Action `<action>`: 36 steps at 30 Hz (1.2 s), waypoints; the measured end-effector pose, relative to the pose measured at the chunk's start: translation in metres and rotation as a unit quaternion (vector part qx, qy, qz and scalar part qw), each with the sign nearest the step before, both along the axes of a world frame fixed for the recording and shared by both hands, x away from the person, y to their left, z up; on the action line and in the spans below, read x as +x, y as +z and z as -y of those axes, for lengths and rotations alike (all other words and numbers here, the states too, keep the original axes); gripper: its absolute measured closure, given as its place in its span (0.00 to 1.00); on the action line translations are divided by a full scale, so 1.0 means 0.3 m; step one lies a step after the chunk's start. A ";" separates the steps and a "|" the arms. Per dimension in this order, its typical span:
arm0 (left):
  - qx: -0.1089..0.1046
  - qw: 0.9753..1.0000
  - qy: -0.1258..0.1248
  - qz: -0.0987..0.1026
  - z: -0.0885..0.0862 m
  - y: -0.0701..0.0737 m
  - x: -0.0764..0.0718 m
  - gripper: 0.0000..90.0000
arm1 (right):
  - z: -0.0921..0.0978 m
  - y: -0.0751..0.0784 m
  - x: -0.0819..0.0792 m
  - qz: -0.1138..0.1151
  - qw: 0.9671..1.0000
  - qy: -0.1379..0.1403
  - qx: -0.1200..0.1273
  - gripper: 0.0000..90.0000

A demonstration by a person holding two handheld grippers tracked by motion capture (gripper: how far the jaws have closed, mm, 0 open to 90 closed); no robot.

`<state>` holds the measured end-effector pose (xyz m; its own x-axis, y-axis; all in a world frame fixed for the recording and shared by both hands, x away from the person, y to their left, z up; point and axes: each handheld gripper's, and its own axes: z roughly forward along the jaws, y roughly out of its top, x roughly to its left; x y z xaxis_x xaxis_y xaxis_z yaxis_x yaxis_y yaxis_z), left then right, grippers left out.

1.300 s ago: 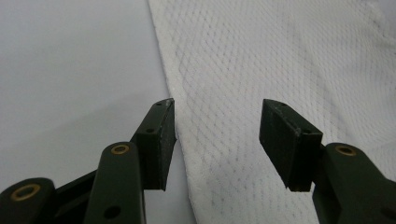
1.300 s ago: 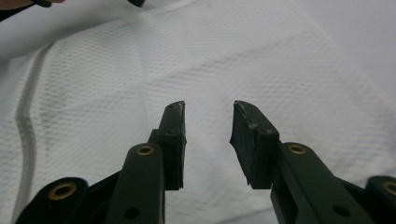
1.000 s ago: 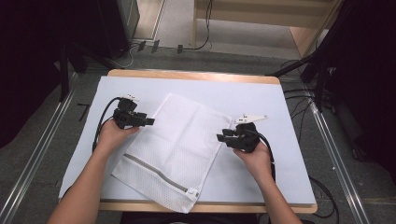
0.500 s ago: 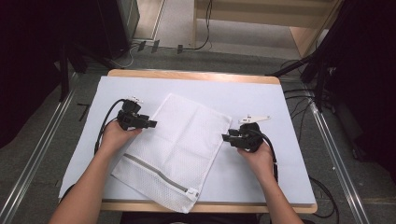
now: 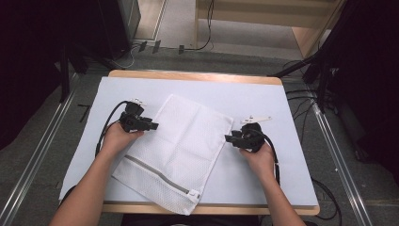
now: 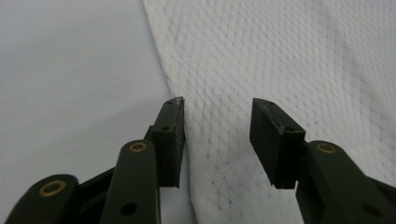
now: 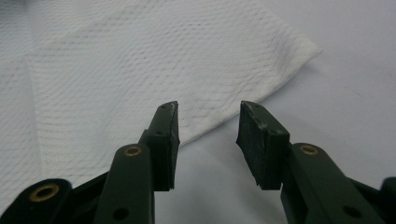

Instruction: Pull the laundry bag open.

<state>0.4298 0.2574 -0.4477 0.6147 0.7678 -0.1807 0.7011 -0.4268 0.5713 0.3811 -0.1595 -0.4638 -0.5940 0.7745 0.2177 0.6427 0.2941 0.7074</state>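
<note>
A white mesh bag (image 5: 176, 150) lies flat and slanted mid-worktop (image 5: 282, 99), its zipped end at the near edge. The left tongs (image 5: 154, 126) stand apart over the bag's left edge — the right tongs (image 5: 227, 138), also apart, sit at its right edge, holding nothing.
</note>
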 end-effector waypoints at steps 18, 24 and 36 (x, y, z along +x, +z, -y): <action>-0.008 1.000 -0.004 -0.019 0.009 -0.004 -0.008 0.96 | -0.063 -0.040 0.052 0.012 0.999 -0.018 -0.024 0.66; -0.006 1.000 -0.001 -0.020 0.009 -0.003 -0.011 0.96 | -0.085 -0.039 0.045 0.030 0.997 -0.036 -0.061 0.82; -0.018 0.999 0.006 -0.029 -0.001 -0.001 -0.007 0.99 | -0.078 -0.033 0.069 -0.006 0.999 -0.034 -0.029 1.00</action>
<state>0.4278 0.2578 -0.4482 0.5924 0.7678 -0.2440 0.7390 -0.3972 0.5442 0.4017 -0.1362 -0.4738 -0.5372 0.8245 0.1779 0.6712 0.2902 0.6821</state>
